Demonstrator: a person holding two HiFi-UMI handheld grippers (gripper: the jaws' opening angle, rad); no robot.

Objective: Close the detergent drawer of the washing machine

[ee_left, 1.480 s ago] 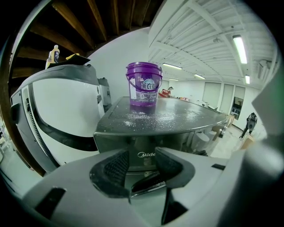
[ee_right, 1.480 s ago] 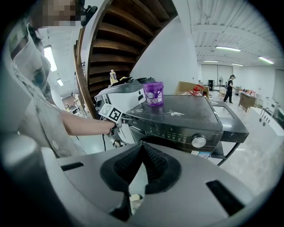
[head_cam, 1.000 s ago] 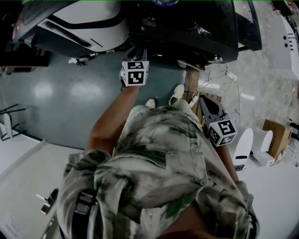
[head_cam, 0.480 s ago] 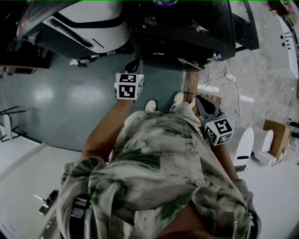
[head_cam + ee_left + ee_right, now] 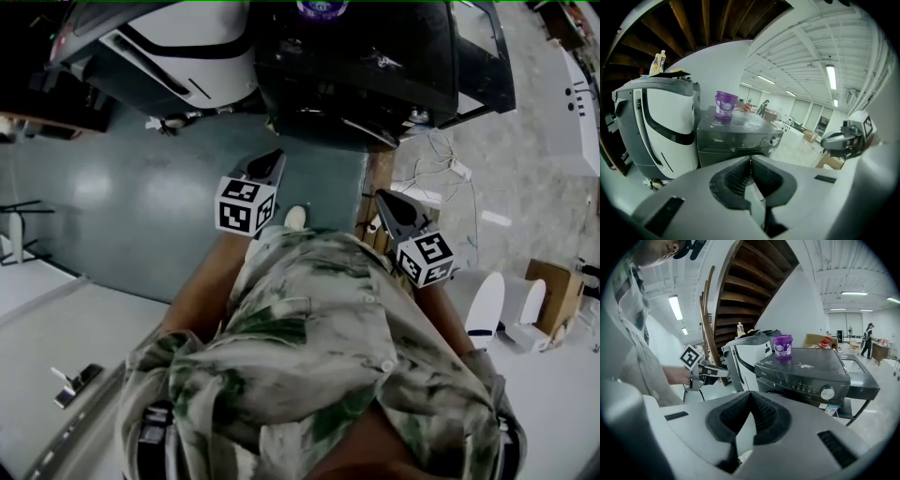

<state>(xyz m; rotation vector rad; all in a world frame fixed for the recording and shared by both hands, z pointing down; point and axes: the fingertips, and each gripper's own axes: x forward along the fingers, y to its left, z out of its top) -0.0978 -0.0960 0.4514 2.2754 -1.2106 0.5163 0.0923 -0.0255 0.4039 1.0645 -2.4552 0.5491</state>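
Washing machine (image 5: 806,371): dark casing, smooth, semi-gloss, probably painted metal. Tub (image 5: 783,346), upper centre: translucent purple plastic. Floor (image 5: 122,187): glossy green coating. Stair underside (image 5: 750,282): bare wood. Shirt (image 5: 319,347): printed cloth. Left gripper (image 5: 750,160): matt grey plastic.

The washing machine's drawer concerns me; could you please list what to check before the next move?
1. The drawer sits flush in the washing machine: ok, it seems.
2. The left gripper is shut and empty: ok.
3. The right gripper is shut and empty: ok.
4. Both grippers are clear of the machine: ok.
5. The cup stands upright on top: ok.
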